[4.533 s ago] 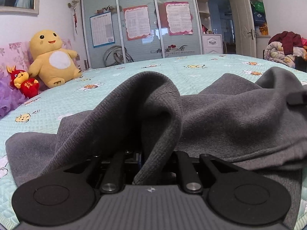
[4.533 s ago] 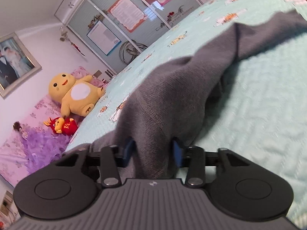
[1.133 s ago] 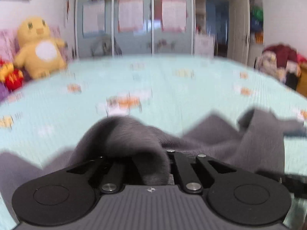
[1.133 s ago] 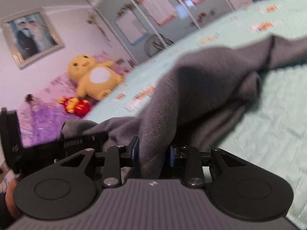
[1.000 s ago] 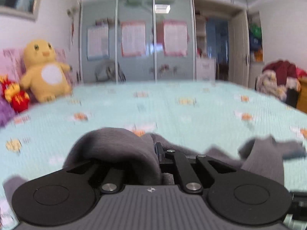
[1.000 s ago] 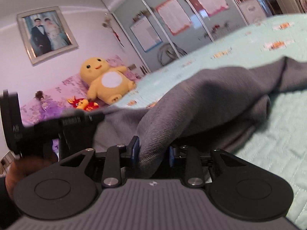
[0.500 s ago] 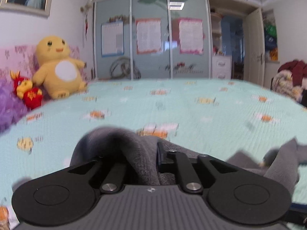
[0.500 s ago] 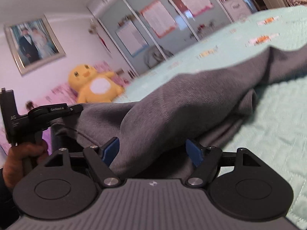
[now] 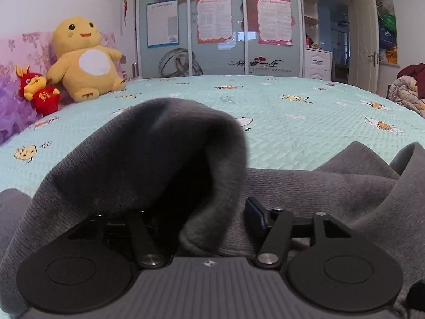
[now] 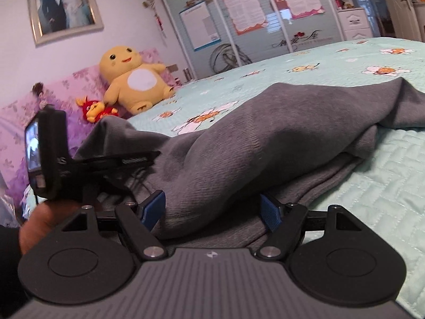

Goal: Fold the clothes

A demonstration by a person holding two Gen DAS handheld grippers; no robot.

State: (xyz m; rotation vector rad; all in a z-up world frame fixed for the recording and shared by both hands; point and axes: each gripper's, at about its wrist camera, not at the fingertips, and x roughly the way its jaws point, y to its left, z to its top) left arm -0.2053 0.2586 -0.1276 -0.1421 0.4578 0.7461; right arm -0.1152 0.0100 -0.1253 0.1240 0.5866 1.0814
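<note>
Hand-held gripper (image 10: 212, 210) agape around grey garment (image 10: 265, 138)

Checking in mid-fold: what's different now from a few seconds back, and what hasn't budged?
Both claws have let go. The left claw and right claw have just been opening, and the grey sweater, earlier lifted and pinched, now lies slack on the bed between open pads. The yellow plush toy and red toy sit where they were.
</note>
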